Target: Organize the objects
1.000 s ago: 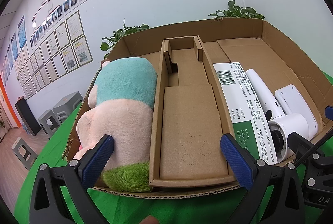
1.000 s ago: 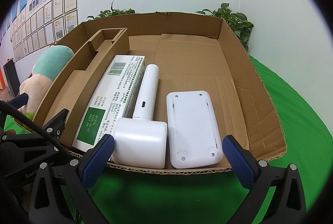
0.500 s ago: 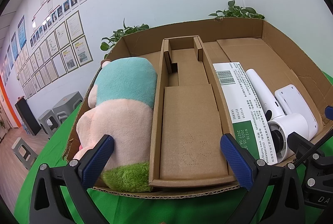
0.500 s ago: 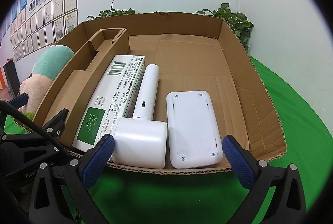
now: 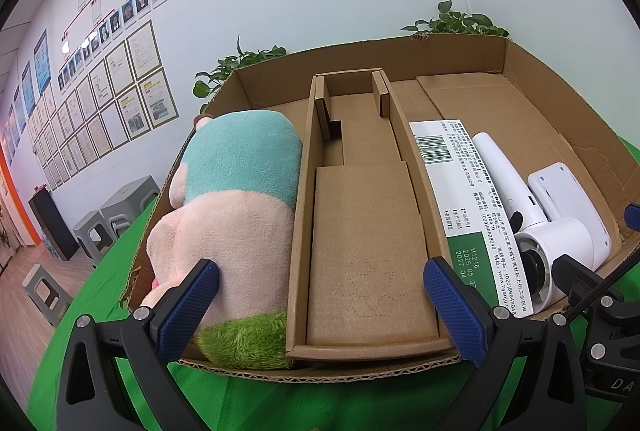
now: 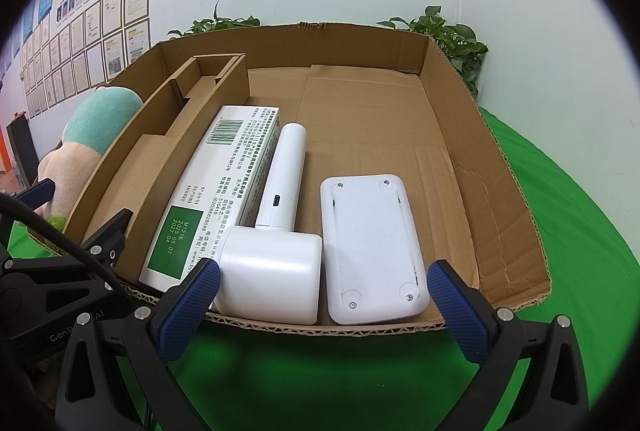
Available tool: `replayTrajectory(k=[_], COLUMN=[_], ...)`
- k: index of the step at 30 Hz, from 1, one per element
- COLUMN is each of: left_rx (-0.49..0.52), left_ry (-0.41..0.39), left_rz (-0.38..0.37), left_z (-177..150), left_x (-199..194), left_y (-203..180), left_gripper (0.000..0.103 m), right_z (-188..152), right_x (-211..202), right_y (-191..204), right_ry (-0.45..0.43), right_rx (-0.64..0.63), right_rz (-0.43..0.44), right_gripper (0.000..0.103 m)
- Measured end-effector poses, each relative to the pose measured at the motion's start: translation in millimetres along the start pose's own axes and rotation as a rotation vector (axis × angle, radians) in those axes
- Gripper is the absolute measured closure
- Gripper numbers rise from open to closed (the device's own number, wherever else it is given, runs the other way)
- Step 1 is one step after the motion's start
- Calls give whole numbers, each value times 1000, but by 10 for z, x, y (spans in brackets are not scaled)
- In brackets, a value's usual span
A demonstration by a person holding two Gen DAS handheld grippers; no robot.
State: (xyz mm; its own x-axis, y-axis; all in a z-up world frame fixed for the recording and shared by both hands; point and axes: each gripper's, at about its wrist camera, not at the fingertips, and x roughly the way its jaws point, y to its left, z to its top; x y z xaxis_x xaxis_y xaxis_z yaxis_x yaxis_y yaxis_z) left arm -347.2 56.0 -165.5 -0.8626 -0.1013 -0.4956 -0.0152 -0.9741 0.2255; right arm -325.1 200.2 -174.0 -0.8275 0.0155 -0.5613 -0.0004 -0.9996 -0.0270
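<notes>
Box (image 6: 504, 191) sits on green cloth, divider insert (image 5: 360, 231) as landmark: plush (image 5: 236, 215) wedged left of it, carton (image 6: 216, 191), dryer (image 6: 276, 231) & white pad (image 6: 372, 247) packed side by side to its right, prob. to save space. Left gripper (image 5: 320, 307) & right gripper (image 6: 324, 303) both released, empty, near the box's front edge.

Ahead of the spread fingers (image 6: 188, 307): plush toy (image 5: 236, 215), green-white carton (image 6: 216, 191), white hairdryer-shaped device (image 6: 276, 231), white slab (image 6: 372, 247), all lying flat in cardboard tray (image 6: 500, 167).
</notes>
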Motion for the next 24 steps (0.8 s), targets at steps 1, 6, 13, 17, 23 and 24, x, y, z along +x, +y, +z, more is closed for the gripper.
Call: replayTrajectory(k=[1,6,13,17,23,24], left_rx=[0,0,0,0,0,0], left_ry=[0,0,0,0,0,0], left_rz=[0,0,0,0,0,0], left_z=[-1,0,-1,-1,-1,-2], left_x=[11,1,9,3,9,13], left_y=[-14,-2,-15,-7,-13,-19], left_gripper=[0,0,0,0,0,0], right_z=[2,2,2,2,3,2], right_x=[3,2,2,2,3,3], right_y=[1,1,1,0,-1,-1], right_ry=[0,0,0,0,0,0], right_rx=[0,0,0,0,0,0], right_rz=[0,0,0,0,0,0], right_gripper=[0,0,0,0,0,0])
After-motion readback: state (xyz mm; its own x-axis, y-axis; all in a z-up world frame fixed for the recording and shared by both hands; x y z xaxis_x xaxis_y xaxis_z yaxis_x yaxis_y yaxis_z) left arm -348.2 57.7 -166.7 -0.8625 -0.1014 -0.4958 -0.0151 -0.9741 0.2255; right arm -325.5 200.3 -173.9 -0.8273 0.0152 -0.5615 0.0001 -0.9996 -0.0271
